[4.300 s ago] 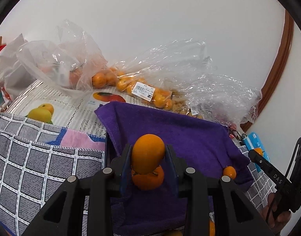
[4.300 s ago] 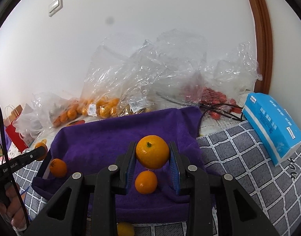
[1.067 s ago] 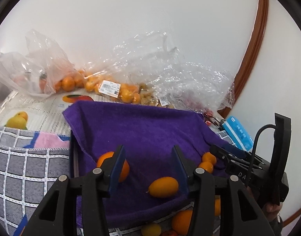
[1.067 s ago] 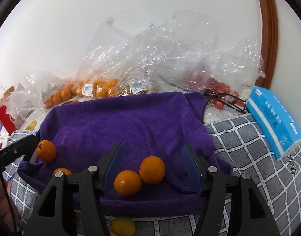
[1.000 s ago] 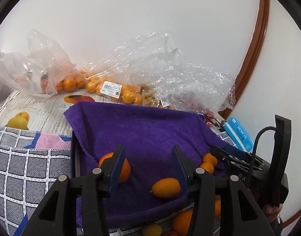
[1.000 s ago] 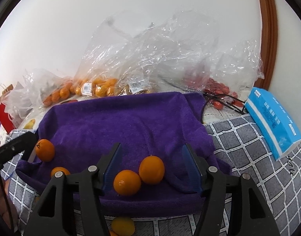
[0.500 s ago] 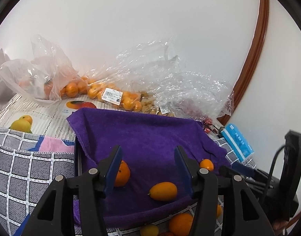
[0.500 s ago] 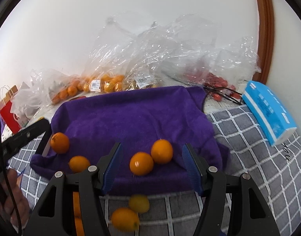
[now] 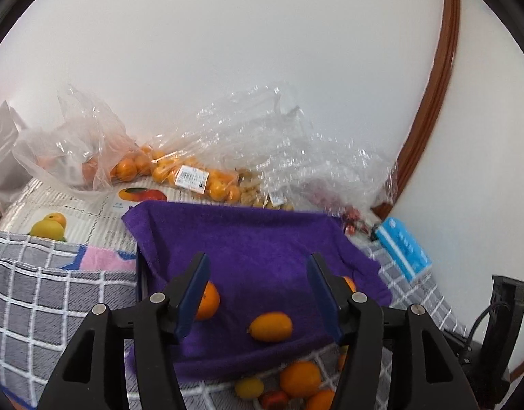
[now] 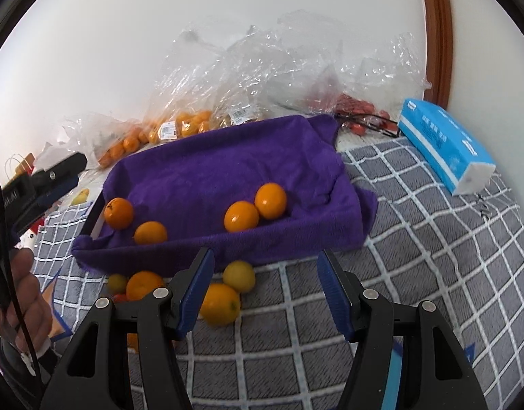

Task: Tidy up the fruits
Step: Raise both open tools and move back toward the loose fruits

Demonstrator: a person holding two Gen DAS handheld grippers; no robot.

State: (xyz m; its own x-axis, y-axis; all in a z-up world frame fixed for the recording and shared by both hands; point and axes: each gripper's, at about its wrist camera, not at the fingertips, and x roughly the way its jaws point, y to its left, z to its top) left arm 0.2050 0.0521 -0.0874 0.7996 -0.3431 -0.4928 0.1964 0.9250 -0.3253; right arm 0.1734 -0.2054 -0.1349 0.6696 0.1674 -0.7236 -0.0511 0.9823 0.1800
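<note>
A tray lined with a purple towel [image 10: 227, 171] holds several oranges: two side by side [image 10: 241, 217] on the right, two [image 10: 119, 212] on the left. In the left wrist view the towel [image 9: 248, 239] shows an oval orange [image 9: 270, 326] and a round one [image 9: 207, 300] behind my left finger. My left gripper [image 9: 258, 294] is open and empty above the tray's near edge. My right gripper [image 10: 266, 294] is open and empty, above the checked cloth in front of the tray. Loose oranges [image 10: 219, 304] and a yellow fruit [image 10: 239, 276] lie there.
Clear plastic bags of oranges [image 10: 190, 123] and red fruit [image 10: 359, 104] line the wall behind the tray. A blue tissue pack [image 10: 443, 143] lies at the right on the grey checked cloth [image 10: 415, 239]. The left gripper body and hand [image 10: 19, 198] show at the left edge.
Both grippers held an orange over the tray, then opened and left them on the towel. Both have since pulled back and up; the right now sees the loose fruit in front of the tray.
</note>
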